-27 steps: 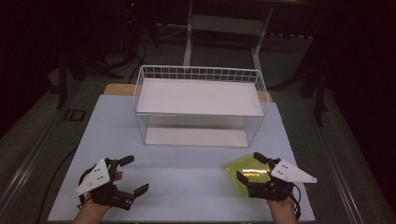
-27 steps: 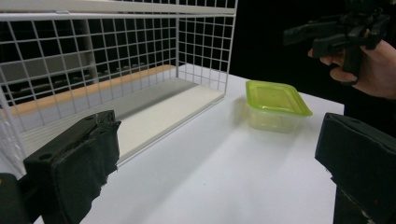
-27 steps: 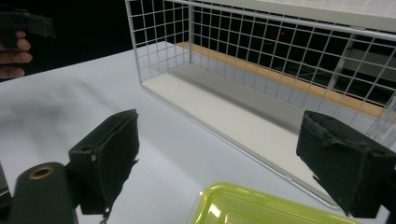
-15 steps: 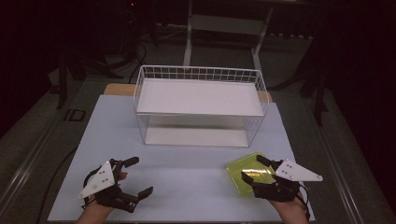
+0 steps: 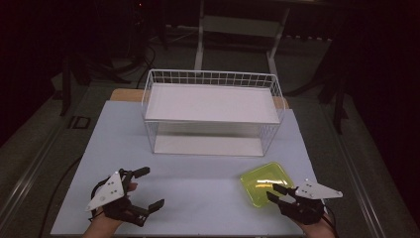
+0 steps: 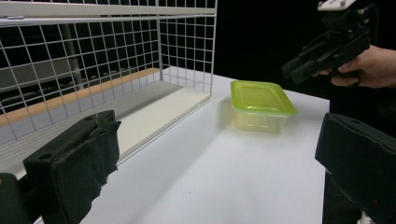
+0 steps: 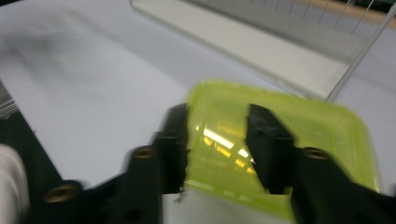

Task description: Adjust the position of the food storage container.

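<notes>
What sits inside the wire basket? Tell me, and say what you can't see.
The wire basket holds a flat white shelf board across its upper part, with a second white panel lying below. Nothing else shows inside. The upper board covers part of the space beneath it.

Left gripper [image 5: 147, 189] low near the table's [image 5: 208, 193] front edge, jaws wide apart; right gripper [image 5: 274, 192] beside it, jaws partly spread.
</notes>
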{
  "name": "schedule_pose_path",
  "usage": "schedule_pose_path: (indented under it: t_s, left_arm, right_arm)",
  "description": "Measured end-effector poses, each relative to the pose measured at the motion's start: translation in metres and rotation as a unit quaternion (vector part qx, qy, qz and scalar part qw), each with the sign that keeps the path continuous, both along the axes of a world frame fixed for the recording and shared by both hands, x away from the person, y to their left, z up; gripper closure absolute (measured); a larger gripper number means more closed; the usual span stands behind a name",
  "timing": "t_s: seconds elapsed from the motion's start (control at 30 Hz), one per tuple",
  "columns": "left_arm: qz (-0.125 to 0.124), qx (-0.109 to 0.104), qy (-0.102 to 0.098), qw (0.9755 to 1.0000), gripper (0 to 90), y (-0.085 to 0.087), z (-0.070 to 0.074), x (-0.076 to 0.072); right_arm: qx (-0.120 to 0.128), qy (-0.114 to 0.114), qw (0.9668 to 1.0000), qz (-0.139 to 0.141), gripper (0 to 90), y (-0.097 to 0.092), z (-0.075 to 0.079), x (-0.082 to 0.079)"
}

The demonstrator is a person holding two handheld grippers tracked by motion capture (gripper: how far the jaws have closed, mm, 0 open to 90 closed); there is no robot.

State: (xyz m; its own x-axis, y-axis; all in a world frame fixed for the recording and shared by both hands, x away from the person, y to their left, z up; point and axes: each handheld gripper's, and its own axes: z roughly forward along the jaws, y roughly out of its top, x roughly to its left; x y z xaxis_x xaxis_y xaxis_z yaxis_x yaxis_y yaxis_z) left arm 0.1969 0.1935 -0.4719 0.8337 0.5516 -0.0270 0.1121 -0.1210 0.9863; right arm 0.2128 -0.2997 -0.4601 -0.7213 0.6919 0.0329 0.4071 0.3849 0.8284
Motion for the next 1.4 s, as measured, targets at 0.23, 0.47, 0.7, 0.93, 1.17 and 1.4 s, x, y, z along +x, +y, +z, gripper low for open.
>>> schedule_pose_path:
  t_s: [0.23, 0.47, 0.7, 0.93, 1.17, 1.4]
  left_arm:
    - [-0.004, 0.002, -0.005, 1.0000, 0.2, -0.001, 0.000, 0.000]
    - [-0.007, 0.007, -0.003, 0.9999, 0.2, -0.003, -0.001, 0.001]
    - [-0.007, 0.003, -0.002, 1.0000, 0.2, -0.002, -0.001, 0.000]
    - [-0.009, 0.003, -0.002, 1.0000, 0.2, -0.003, -0.002, 0.000]
    - [-0.011, 0.004, 0.000, 0.9999, 0.2, -0.004, -0.002, -0.001]
    - [-0.011, 0.005, -0.001, 0.9999, 0.2, -0.003, -0.002, -0.001]
  right_arm:
    - [-0.023, 0.020, 0.9995, 0.008, 89.7, -0.013, -0.012, -0.002]
    - [-0.040, 0.030, 0.9985, 0.024, 89.8, -0.016, -0.025, 0.003]
    - [-0.050, 0.037, 0.9974, 0.037, 89.9, -0.013, -0.029, 0.009]
    - [-0.052, 0.036, 0.9972, 0.041, 89.9, -0.005, -0.028, 0.020]
    - [-0.052, 0.036, 0.9968, 0.049, 89.9, 0.003, -0.029, 0.031]
    - [-0.038, 0.039, 0.9970, 0.054, 89.9, 0.010, -0.031, 0.038]
